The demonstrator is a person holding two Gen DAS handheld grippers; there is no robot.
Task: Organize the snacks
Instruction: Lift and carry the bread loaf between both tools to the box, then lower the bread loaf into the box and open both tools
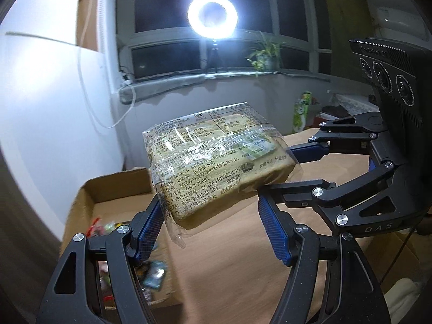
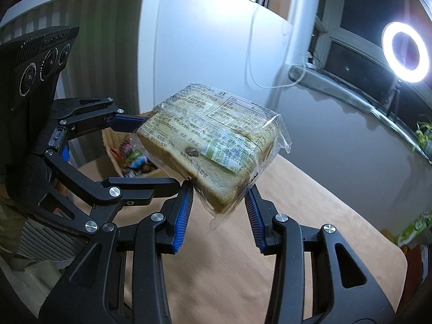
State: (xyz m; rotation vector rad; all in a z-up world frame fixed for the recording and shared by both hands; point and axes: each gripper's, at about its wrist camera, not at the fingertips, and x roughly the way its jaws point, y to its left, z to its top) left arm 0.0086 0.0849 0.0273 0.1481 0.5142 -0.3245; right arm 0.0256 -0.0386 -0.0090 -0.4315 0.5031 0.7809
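A clear-wrapped packet of sliced bread [image 1: 213,159] [image 2: 213,145] with printed text hangs in the air above the table, tilted, and both grippers hold it. My left gripper [image 1: 209,202] [image 2: 164,151] is shut on one end, its blue pads against the wrapper's two sides. My right gripper [image 2: 218,199] [image 1: 278,170] is shut on the other end. Below and to the left of the packet stands an open cardboard box [image 1: 89,197] [image 2: 110,145] with several small colourful wrapped snacks [image 1: 105,228] [image 2: 135,159] in it.
A light wooden table [image 1: 243,270] [image 2: 324,229] lies under both grippers. A bright ring light [image 1: 212,15] [image 2: 405,51] on a tripod stands by the window sill, with a potted plant [image 1: 266,54]. A green snack bag [image 1: 301,110] [image 2: 415,228] stands past the table's far edge. A white wall is beyond the box.
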